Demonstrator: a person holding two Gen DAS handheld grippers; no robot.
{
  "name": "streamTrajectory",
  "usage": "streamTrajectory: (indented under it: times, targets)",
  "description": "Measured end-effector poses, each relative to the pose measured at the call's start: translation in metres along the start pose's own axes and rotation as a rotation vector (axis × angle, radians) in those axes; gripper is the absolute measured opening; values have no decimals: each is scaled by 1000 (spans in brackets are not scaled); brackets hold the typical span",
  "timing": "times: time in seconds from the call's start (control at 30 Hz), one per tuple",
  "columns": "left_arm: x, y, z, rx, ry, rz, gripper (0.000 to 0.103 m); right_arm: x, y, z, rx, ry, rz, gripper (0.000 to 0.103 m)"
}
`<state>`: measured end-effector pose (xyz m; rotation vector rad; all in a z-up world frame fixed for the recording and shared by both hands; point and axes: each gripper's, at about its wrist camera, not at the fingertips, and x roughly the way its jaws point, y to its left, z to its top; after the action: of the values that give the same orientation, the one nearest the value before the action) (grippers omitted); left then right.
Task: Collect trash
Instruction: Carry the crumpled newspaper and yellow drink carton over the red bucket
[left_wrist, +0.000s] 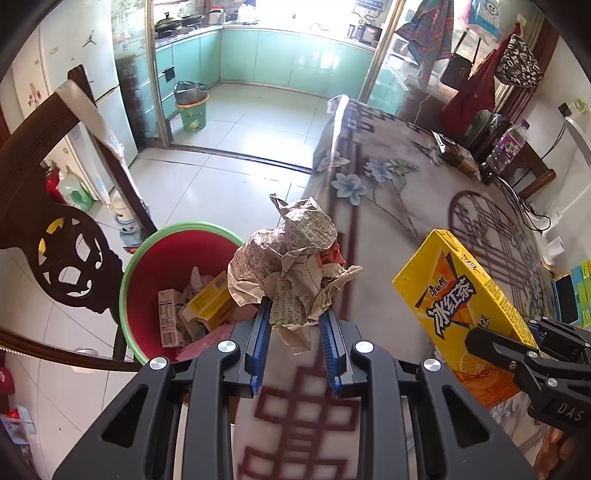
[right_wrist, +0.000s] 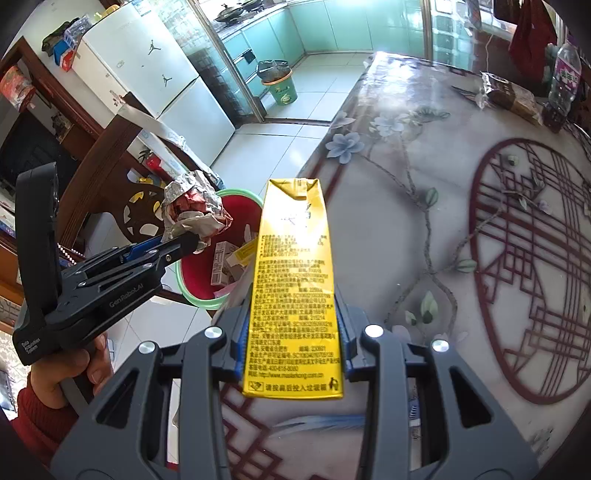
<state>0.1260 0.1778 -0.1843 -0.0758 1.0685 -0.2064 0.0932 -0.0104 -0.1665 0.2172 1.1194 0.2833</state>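
Note:
My left gripper (left_wrist: 295, 314) is shut on a crumpled newspaper ball (left_wrist: 291, 258) and holds it over the table's left edge, beside the red bin with a green rim (left_wrist: 147, 258) on the floor. The bin holds several cartons and scraps. My right gripper (right_wrist: 293, 325) is shut on a yellow iced-tea carton (right_wrist: 293, 295) and holds it above the table, pointing toward the bin (right_wrist: 192, 273). The carton also shows in the left wrist view (left_wrist: 461, 295), and the paper ball shows in the right wrist view (right_wrist: 192, 210).
The table (right_wrist: 424, 221) has a floral and red lattice cover. A snack bag (right_wrist: 509, 96) and a bottle (right_wrist: 563, 74) stand at its far side. A dark wooden chair (left_wrist: 55, 229) stands left of the bin. A green bin (left_wrist: 192, 107) stands in the kitchen.

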Motion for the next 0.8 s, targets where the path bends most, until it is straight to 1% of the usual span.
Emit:
streamTrajectory:
  times: [0.43, 0.8]
  targets:
    - [0, 49, -7, -77, 8, 52, 24, 22, 37, 10, -69, 28, 29, 35]
    - [6, 76, -10, -123, 23, 85, 24, 34, 61, 25, -126, 35, 44, 35]
